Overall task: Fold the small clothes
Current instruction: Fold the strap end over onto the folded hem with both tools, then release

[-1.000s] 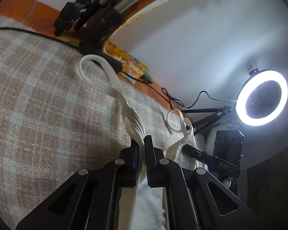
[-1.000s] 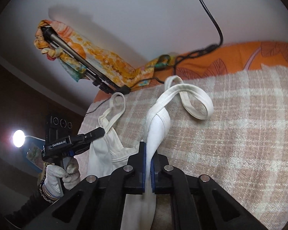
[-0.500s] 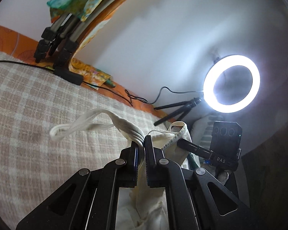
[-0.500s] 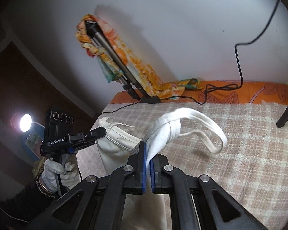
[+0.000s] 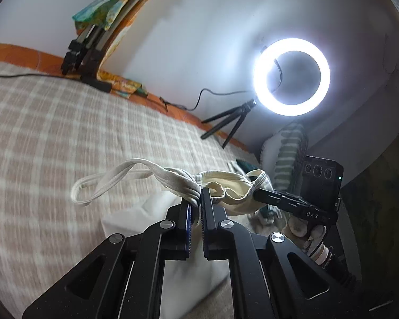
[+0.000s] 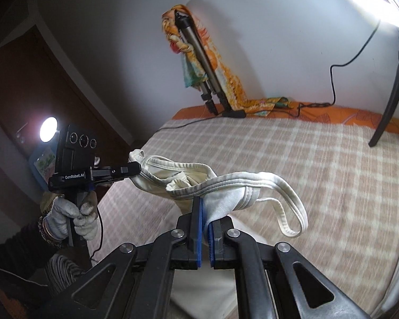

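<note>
Hanging bunched above the plaid bed blanket [image 5: 53, 133]: cream tank top [image 6: 178, 175], straps looping, clamped in left hand-held gripper [image 5: 196, 202] and right hand-held gripper [image 6: 204, 212].

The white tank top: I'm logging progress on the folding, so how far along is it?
Done: both grippers have gripped it. The left gripper and right gripper are each shut on a shoulder of the white tank top, straps dangling. In hand: it hangs lifted above the checked blanket. Left: no completed fold shows; it must be laid down and folded.
</note>
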`<state>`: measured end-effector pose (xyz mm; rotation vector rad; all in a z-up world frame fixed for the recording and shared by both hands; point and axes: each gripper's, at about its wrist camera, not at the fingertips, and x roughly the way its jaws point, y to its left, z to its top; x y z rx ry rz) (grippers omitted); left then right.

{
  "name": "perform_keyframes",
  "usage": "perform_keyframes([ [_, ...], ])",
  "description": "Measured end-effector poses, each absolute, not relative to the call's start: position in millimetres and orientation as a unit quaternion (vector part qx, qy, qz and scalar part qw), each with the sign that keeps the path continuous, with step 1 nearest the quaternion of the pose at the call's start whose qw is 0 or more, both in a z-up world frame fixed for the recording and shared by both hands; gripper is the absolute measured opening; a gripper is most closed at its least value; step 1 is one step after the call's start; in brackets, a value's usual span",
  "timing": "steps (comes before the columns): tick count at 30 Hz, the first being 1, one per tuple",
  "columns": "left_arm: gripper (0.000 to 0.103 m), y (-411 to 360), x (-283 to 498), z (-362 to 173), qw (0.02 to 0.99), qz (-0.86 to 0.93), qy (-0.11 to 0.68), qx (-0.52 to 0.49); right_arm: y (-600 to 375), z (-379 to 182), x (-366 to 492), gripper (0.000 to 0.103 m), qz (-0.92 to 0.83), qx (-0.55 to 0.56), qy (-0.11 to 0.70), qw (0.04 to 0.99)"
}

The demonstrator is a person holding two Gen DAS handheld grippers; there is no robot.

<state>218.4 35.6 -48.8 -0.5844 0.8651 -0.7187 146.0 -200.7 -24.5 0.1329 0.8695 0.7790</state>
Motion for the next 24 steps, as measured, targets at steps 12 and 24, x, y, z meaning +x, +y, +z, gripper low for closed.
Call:
perform_keyframes([
  [12, 0.004, 25.2, 160.0, -96.1, 0.795, -0.321, 0.463, -0.223, -191.6, -82.3, 76.2, 0.002, 0.335, -0.03, 0.446, 0.829],
  [24, 0.014, 32.5, 104.1, -73.5, 0.801, -0.322, 0.488, -0.131, -225.3, -69.0, 26.8, 0.029, 0.294, -0.054, 0.454, 0.84],
])
